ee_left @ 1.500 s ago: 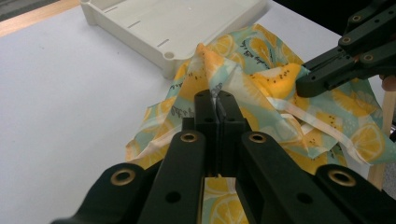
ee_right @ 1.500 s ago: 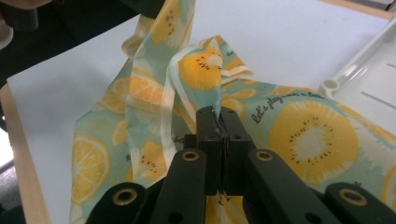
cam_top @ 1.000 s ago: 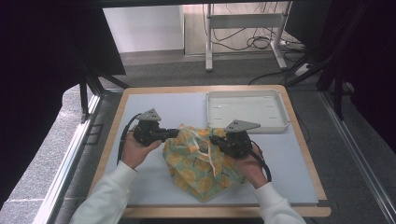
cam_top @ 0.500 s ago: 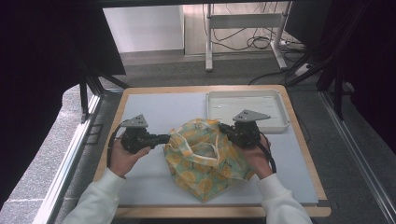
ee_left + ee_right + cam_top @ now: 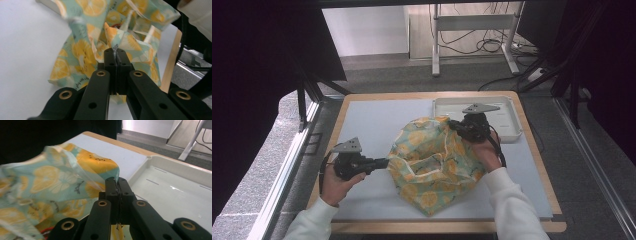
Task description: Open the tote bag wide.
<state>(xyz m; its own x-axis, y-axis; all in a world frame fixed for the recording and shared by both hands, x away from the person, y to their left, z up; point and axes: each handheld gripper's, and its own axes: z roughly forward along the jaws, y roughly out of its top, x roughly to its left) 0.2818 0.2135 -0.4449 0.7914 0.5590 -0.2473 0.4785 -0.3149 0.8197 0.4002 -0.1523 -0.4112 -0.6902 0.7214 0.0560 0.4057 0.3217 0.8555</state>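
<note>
A: What stands on the desk (image 5: 362, 120)?

B: A shallow white tray (image 5: 507, 112) with rounded corners, at the far right corner, lying flat on the pale blue surface. The desk has a light wooden edge.

A: And beyond the desk?

B: Grey floor, a white metal stand (image 5: 472, 37) with black cables (image 5: 492, 45) looped among its feet, and dark panels at either side.

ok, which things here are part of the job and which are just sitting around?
In the job:
- orange-print cloth bag
- left tongs, shut on the bag's left edge
- right tongs, shut on its far right edge

Lying about:
- white tray, at the far right of the table
- grey table mat
</note>
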